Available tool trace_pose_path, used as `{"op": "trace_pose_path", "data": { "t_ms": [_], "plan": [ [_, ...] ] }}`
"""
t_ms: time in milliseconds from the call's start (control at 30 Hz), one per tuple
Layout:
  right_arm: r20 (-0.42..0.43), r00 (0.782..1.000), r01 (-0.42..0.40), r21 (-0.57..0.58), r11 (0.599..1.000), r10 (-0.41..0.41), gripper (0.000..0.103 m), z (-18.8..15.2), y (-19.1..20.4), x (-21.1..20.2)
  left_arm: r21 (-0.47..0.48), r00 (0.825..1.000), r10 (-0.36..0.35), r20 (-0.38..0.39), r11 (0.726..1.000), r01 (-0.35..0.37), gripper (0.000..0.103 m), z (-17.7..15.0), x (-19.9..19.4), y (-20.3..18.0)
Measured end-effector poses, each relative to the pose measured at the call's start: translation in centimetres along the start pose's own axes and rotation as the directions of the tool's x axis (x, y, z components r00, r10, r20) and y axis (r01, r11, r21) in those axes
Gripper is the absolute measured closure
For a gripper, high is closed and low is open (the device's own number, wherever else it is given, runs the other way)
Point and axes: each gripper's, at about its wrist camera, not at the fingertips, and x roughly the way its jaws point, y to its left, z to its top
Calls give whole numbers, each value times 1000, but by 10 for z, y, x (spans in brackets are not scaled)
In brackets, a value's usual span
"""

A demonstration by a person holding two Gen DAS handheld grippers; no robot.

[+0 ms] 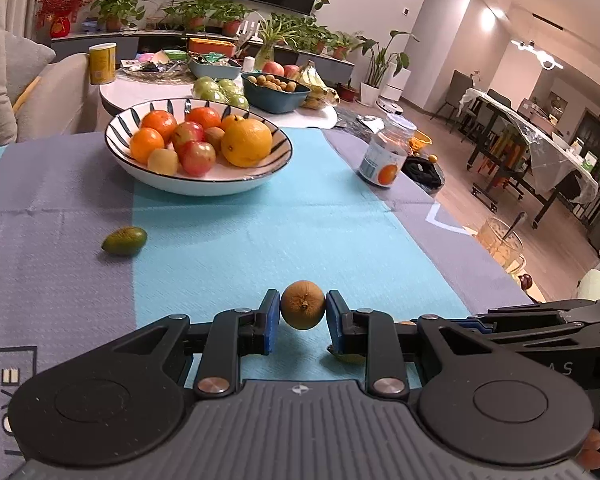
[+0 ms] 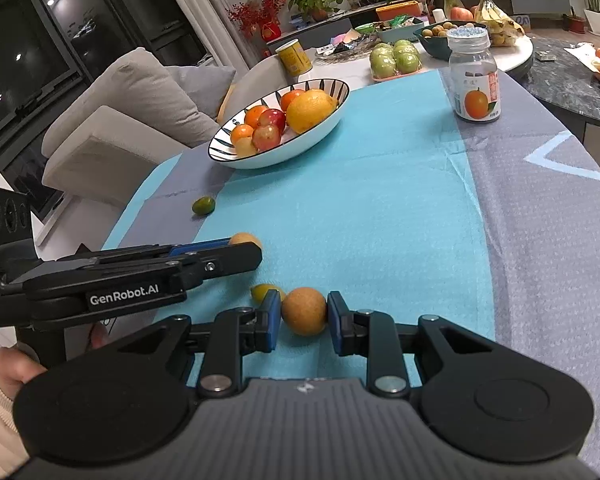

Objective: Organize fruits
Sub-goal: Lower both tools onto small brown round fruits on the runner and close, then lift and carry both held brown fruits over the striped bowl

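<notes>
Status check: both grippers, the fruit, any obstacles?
Left gripper shut on a small brown fruit. Right gripper shut on a round orange fruit. Bowl ahead, path clear; green fruit loose on cloth.

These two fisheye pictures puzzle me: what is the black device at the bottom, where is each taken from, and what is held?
No robot: a person holds one two-finger tool per hand, each carrying a camera looking along its jaws. In the left view, the left gripper is shut on a small brown fruit. In the right view, the right gripper is shut on a round orange-brown fruit; the left tool shows at its left. On the blue and grey tablecloth are a striped bowl of fruit, a green fruit and a bottle.
</notes>
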Motion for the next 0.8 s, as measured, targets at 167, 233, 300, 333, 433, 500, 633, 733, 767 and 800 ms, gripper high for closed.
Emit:
{"op": "trace_pose_path", "data": {
  "t_ms": [167, 233, 300, 333, 433, 500, 633, 733, 767, 800],
  "plan": [
    [14, 1000, -2, -6, 1000, 2, 48, 7, 3, 1, -6, 1000, 15, 13, 1000, -15, 80, 3, -3, 3],
    [26, 1000, -2, -14, 1000, 3, 48, 10, 4, 1, -13, 1000, 15, 20, 1000, -15, 80, 4, -4, 6],
    [32, 999, -3, -23, 1000, 4, 48, 13, 6, 2, -15, 999, 18, 28, 1000, -18, 80, 6, -6, 7],
    [37, 999, -4, -24, 1000, 5, 48, 15, 6, 2, -14, 999, 21, 33, 1000, -20, 80, 7, -6, 7],
    [46, 999, -4, -34, 999, 5, 48, 19, 9, 3, -15, 998, 28, 50, 1000, -27, 79, 11, -10, 9],
    [51, 999, -5, -42, 999, 7, 48, 23, 11, 4, -17, 998, 32, 61, 999, -31, 79, 15, -13, 12],
    [64, 998, -12, -51, 999, 15, 48, 29, 14, 6, -23, 995, 47, 83, 999, -45, 79, 21, -17, 17],
    [74, 997, -13, -68, 998, 18, 48, 33, 18, 7, -28, 994, 56, 96, 998, -53, 79, 25, -19, 21],
    [76, 997, -14, -72, 997, 20, 48, 35, 20, 8, -29, 993, 57, 100, 998, -55, 79, 27, -20, 23],
    [76, 997, -15, -76, 997, 21, 48, 37, 21, 9, -30, 993, 60, 104, 998, -57, 79, 28, -20, 24]
  ]
}}
